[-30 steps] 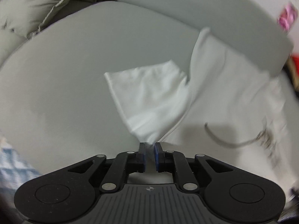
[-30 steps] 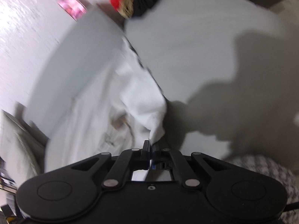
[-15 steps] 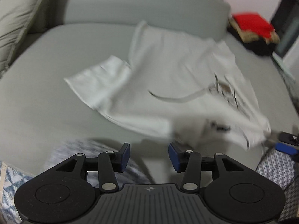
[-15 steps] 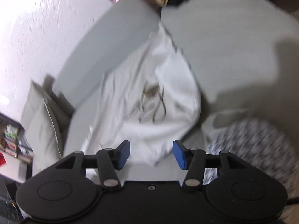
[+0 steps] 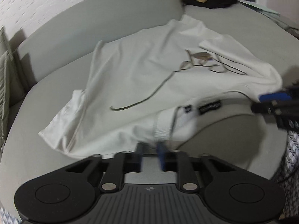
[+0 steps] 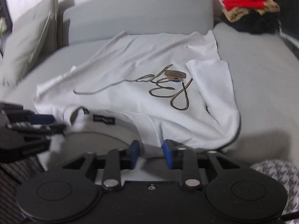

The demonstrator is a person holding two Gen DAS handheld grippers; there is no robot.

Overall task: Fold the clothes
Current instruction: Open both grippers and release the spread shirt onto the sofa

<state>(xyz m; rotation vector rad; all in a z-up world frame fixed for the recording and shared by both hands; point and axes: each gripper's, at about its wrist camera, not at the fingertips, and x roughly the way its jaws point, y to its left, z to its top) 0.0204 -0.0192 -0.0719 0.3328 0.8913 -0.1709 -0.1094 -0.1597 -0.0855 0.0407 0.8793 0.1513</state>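
Both of my grippers are at the near edge of the white shirt (image 6: 142, 85), spread across the sofa (image 6: 261, 93) mid-frame. Left gripper (image 5: 151, 155) is closed on the collar; right gripper (image 6: 150, 154) is closing with shoulder fabric between. Next I'd lift and fold away. Clothes pile (image 6: 250, 16) upper right, pillow (image 6: 31, 37) upper left, neither blocking.

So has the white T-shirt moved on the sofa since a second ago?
Yes. The white T-shirt, earlier bunched and hanging from both grippers, now lies spread across the sofa seat, reaching towards the backrest.
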